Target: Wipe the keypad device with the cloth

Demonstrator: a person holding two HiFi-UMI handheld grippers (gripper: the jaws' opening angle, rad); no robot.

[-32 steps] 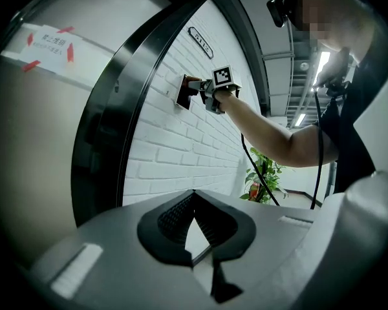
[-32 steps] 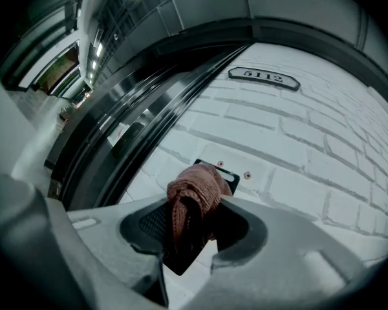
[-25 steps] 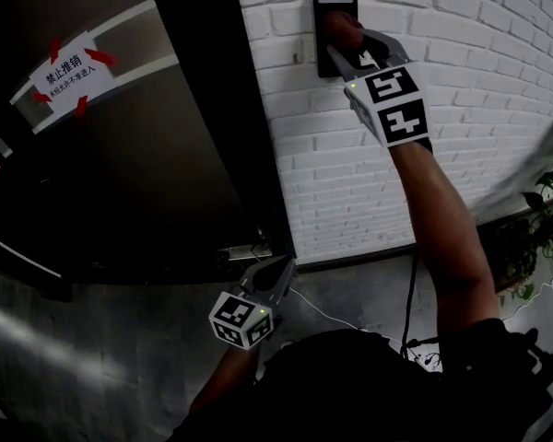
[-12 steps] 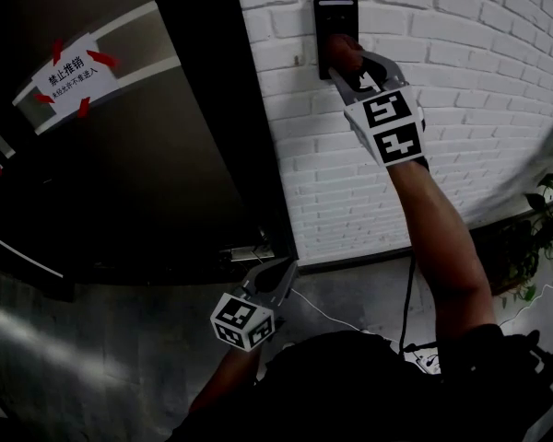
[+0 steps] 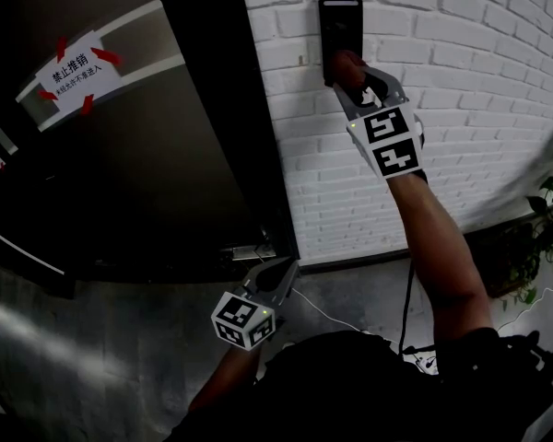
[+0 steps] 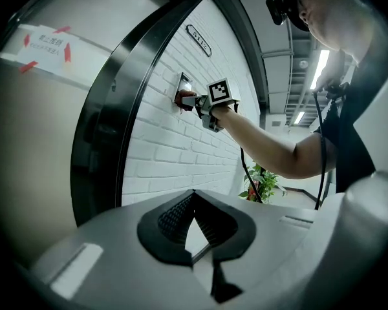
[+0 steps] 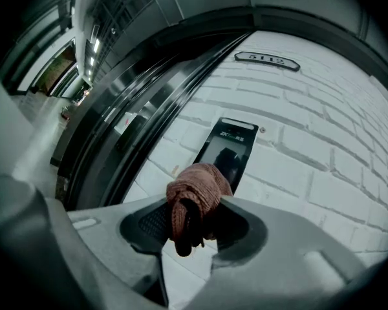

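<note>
The keypad device (image 5: 340, 26) is mounted on the white brick wall (image 5: 470, 90), just right of a dark door (image 5: 166, 173). A reddish-brown cloth (image 5: 347, 63) sits against the device's lower part. The right gripper (image 5: 355, 74) has its jaws clamped on that bunched cloth (image 7: 195, 189), with the device's dark face (image 7: 227, 148) directly behind. The left gripper (image 5: 278, 279) hangs low, near the person's body, well apart from the device. Its jaws (image 6: 194, 202) are closed together, with nothing between them. A taped notice (image 5: 71, 67) is fixed to the door at the left.
</note>
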